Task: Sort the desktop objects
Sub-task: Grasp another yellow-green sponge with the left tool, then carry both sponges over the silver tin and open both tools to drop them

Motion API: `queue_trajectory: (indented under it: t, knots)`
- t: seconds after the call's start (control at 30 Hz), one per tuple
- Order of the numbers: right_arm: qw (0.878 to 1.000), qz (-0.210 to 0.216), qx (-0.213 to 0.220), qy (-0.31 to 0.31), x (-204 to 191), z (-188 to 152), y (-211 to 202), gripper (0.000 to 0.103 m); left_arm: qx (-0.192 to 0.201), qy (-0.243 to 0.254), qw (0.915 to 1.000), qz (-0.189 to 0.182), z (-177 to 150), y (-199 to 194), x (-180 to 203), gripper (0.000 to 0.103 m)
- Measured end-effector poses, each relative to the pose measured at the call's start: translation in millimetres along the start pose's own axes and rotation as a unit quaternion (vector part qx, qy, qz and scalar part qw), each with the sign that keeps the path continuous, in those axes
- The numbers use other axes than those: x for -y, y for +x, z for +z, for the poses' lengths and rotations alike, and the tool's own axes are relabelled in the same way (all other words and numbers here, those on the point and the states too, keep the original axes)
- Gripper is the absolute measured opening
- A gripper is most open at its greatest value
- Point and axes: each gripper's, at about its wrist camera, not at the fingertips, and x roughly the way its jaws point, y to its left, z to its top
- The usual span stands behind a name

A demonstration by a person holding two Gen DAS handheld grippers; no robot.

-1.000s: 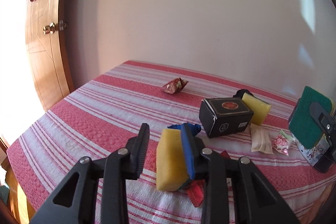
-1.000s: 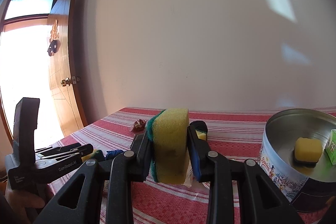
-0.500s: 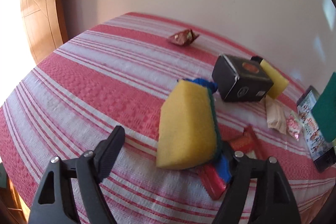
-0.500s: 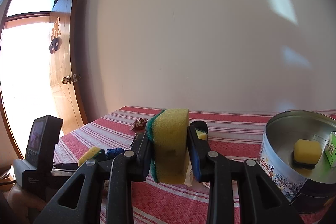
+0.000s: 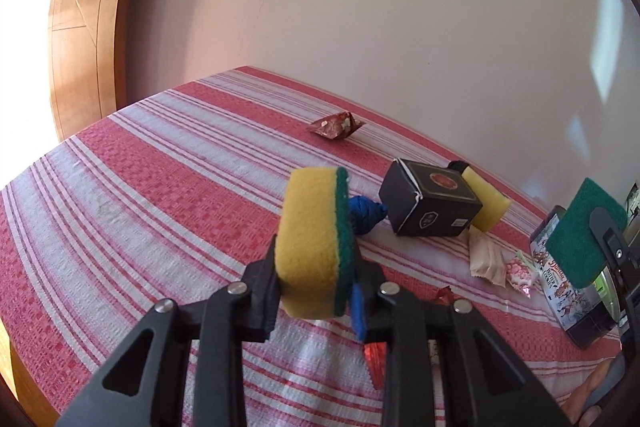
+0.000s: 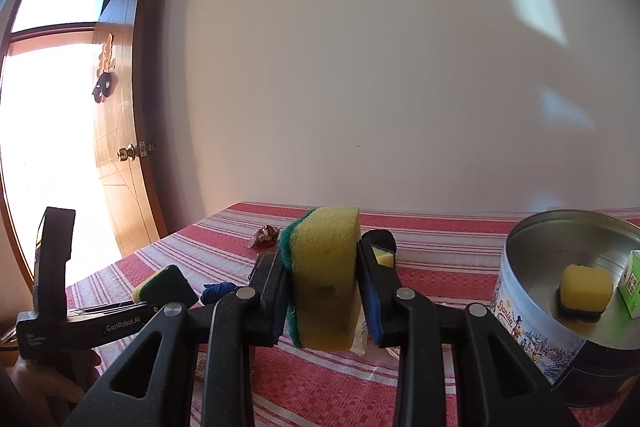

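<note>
— So, where's each sponge?

— Left gripper (image 5: pixel 316 291) clenches 1 sponge (image 5: pixel 316 243) above the counter (image 5: pixel 160 227); right gripper (image 6: pixel 322 291) clamps another sponge (image 6: pixel 324 275).

— Next?

— Probably carry both to the tin (image 6: pixel 532 323) beyond.

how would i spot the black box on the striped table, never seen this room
Look toward the far side of the red striped tablecloth, near the wall. The black box lies there between a blue bundle and a yellow sponge. It is the only dark cardboard carton, with a round red emblem on top.
</note>
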Motion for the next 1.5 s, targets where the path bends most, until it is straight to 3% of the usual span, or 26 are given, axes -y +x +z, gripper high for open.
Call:
queue_trajectory:
  t: [0.17,0.33,0.53,1.0,1.5]
  knots:
    - [1.0,-0.004,0.014,0.001,0,1,-5,0.034,0.067,0.05,0.9964,0.016,2,-21,20,0.027]
    - [0.999,-0.028,0.038,-0.016,1,2,-15,0.034,0.085,0.091,0.9922,0.013,0,-29,50,0.027]
    - [0.997,-0.055,0.054,-0.023,14,3,-29,0.034,0.118,0.105,0.9875,-0.007,5,-41,77,0.027]
    - [0.985,-0.145,0.09,-0.034,76,2,-79,0.034,0.107,0.124,0.9831,-0.081,-13,-27,151,0.028]
    - [0.963,-0.25,0.097,-0.007,171,-2,-127,0.034,0.105,0.174,0.965,-0.166,-40,-26,244,0.028]
